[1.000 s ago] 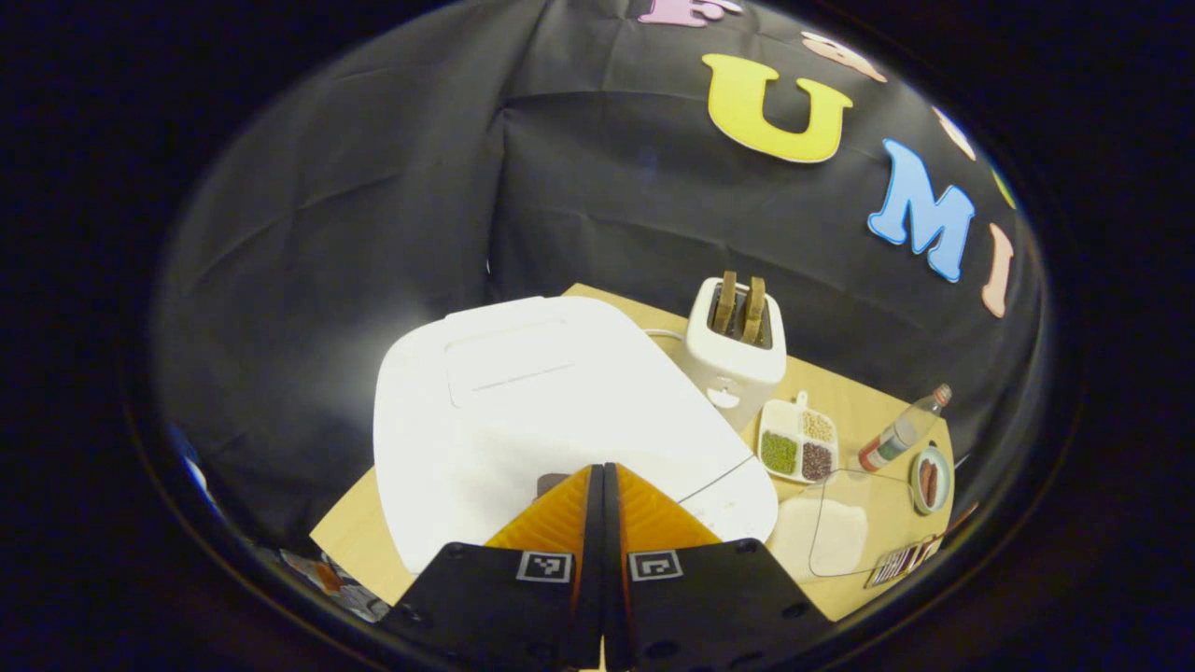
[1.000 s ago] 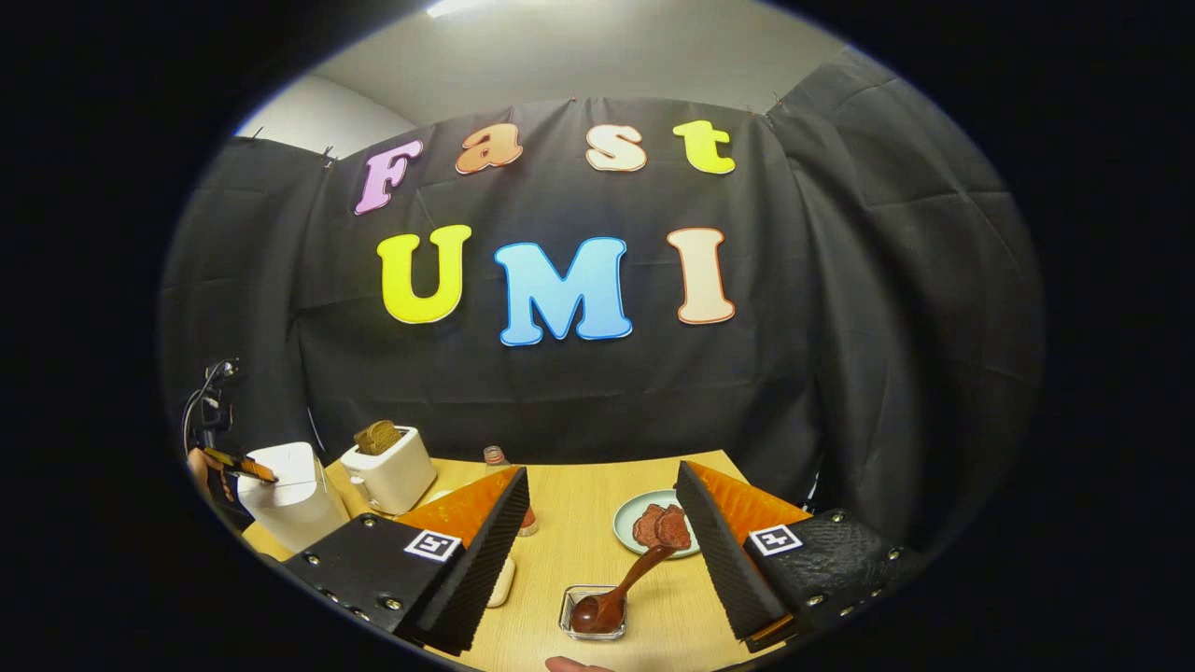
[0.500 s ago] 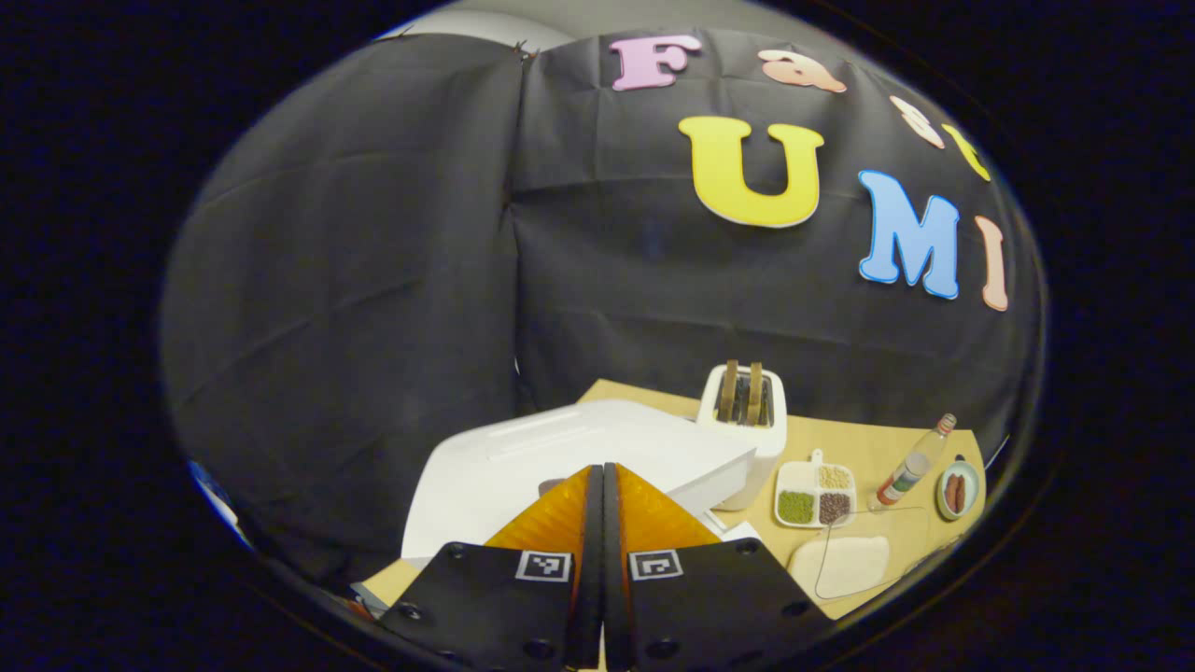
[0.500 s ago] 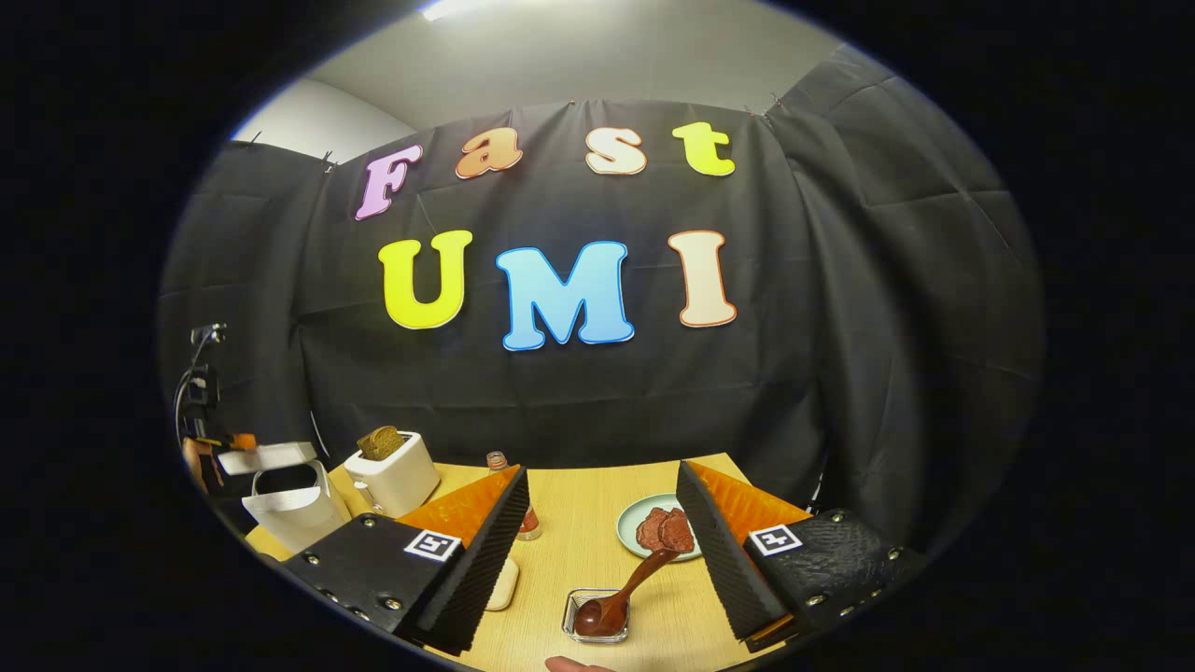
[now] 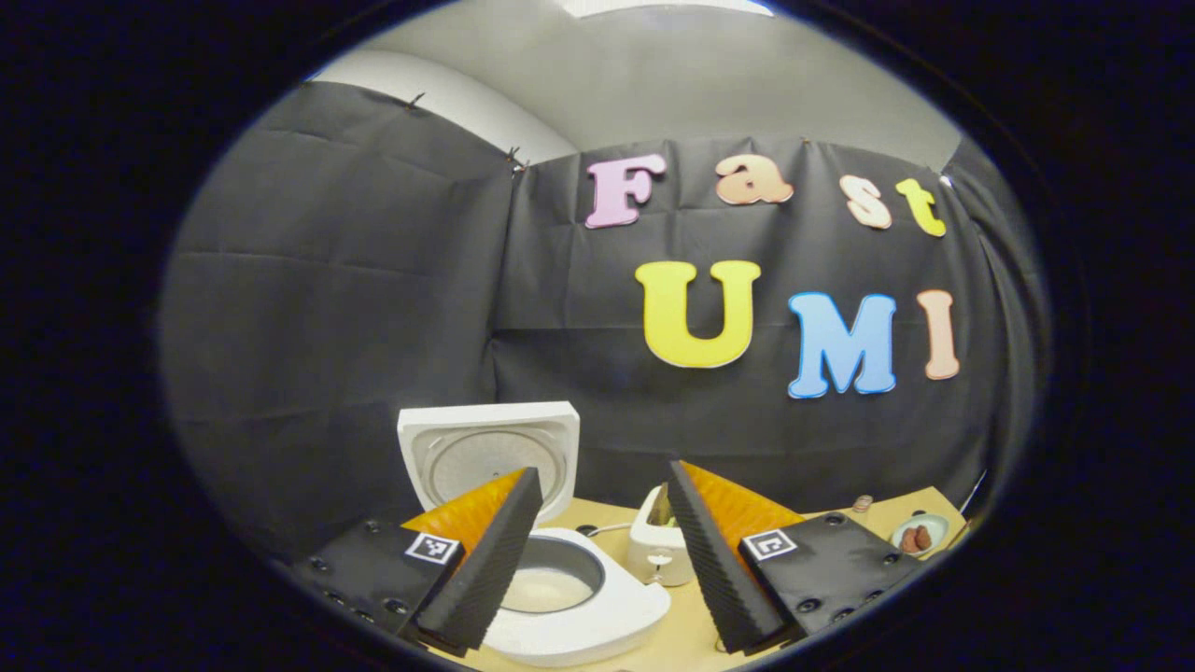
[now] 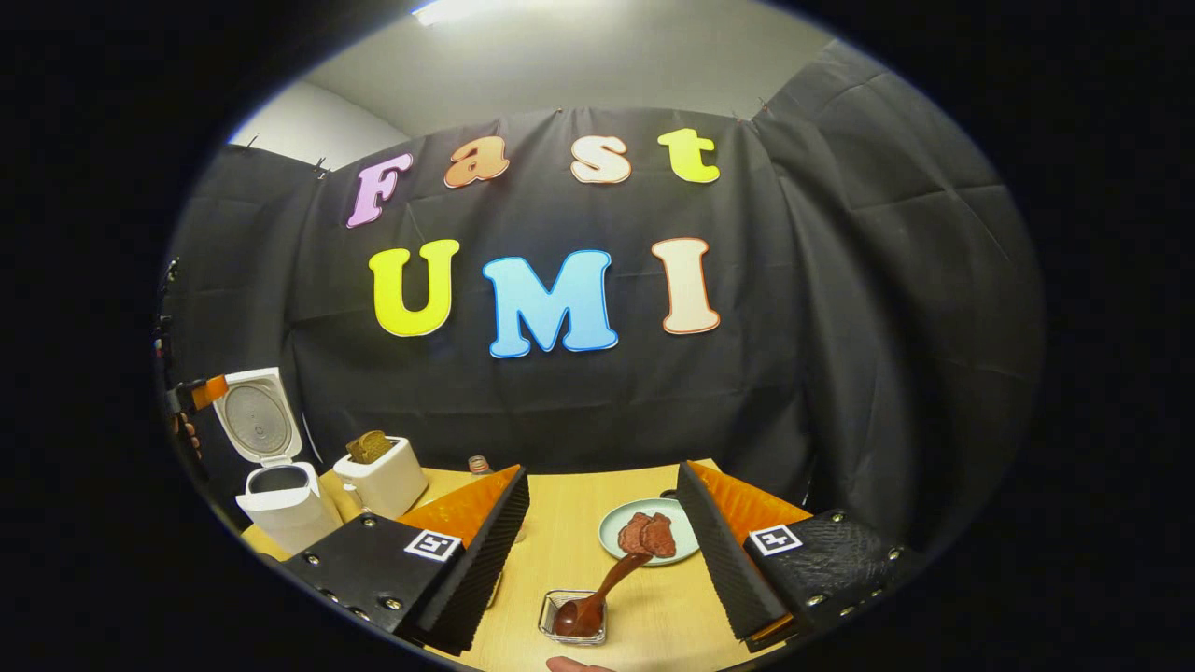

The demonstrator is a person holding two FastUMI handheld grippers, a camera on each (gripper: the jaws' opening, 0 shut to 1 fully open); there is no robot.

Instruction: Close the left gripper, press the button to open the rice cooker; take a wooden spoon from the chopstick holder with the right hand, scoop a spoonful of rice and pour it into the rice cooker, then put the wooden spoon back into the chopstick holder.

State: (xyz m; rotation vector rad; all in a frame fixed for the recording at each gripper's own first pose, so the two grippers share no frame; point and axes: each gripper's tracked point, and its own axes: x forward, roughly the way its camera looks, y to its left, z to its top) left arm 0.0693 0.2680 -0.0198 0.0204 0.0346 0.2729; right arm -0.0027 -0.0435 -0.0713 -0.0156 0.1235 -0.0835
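Cooker open, spoon next for my right gripper

My left gripper (image 5: 597, 551) hangs released, jaws wide with nothing between them, above the cooker (image 5: 569, 597), whose lid (image 5: 490, 448) stands upright behind the bare pot. My right gripper (image 6: 602, 546) is also spread wide and grasps nothing; between its fingers, lower down, I see the spoon (image 6: 597, 597) lying tilted, its bowl resting in a small clear holder (image 6: 571, 618) on the table (image 6: 569, 523) and its handle rising towards a plate (image 6: 649, 532). I judge the spoon light, stiff and fairly smooth, so it could swivel in a loose pinch. I would take the handle near its upper end, clear of the holder's rim, and squeeze firmly. The holder looks light and might drag along if I lift carelessly
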